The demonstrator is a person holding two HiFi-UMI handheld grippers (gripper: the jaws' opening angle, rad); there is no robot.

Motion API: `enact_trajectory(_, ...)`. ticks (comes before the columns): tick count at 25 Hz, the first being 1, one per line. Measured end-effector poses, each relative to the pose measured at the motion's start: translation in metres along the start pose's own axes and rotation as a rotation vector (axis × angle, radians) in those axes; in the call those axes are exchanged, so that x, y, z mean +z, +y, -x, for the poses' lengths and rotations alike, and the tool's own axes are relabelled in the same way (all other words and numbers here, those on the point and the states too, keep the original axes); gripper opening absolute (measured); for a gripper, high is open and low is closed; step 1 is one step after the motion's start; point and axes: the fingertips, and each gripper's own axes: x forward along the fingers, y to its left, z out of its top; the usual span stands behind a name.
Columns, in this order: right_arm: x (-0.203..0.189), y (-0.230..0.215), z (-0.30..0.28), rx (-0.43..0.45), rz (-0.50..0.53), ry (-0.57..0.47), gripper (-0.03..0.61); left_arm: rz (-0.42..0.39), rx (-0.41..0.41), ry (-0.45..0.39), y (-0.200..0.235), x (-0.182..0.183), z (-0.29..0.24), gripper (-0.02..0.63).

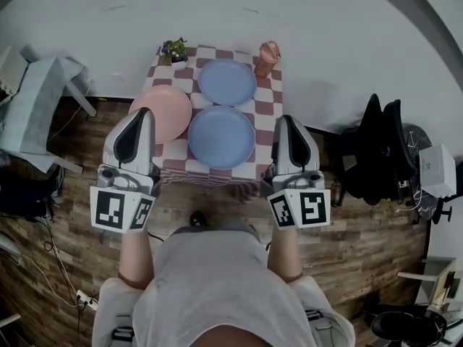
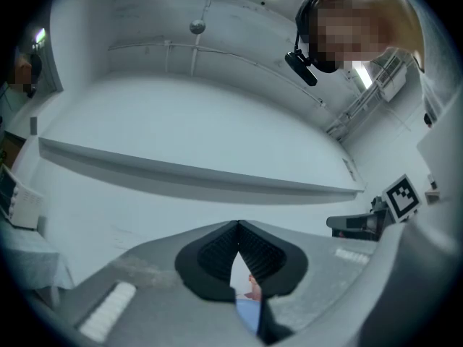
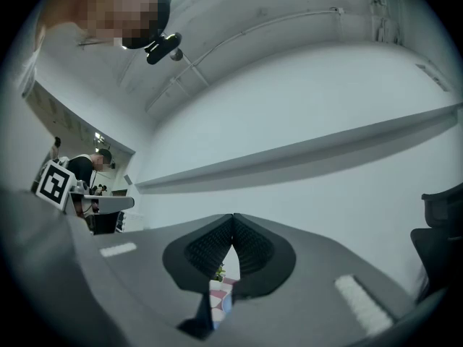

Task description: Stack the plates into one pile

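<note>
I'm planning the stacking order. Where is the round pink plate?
In the head view, the round pink plate lies on the checked tablecloth's left side, just left of the nearer blue plate, partly hidden behind the left gripper.

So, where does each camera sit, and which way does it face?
Head view: on the head, steeply down at the table; left hand-held gripper, right hand-held gripper, torso show.
Left gripper view: on that hand-held gripper, facing the white wall; shut jaws show.
Right gripper view: likewise, its own shut jaws.
Shared: both glimpse the table below the jaws.
</note>
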Motion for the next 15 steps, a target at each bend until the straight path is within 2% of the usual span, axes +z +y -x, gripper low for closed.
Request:
enact_trajectory(7, -0.022, -0.016, -0.018, -0.014, -0.01, 0.066, -0.001, 0.047, -0.015, 0.064, 0.004, -0.032, -0.026, 0.003)
enact_trajectory(15, -0.071, -0.042, -0.069, 0.07, -0.061, 0.228, 0.0, 0.11, 0.051, 0.188, 0.016, -0.081, -0.064, 0.003)
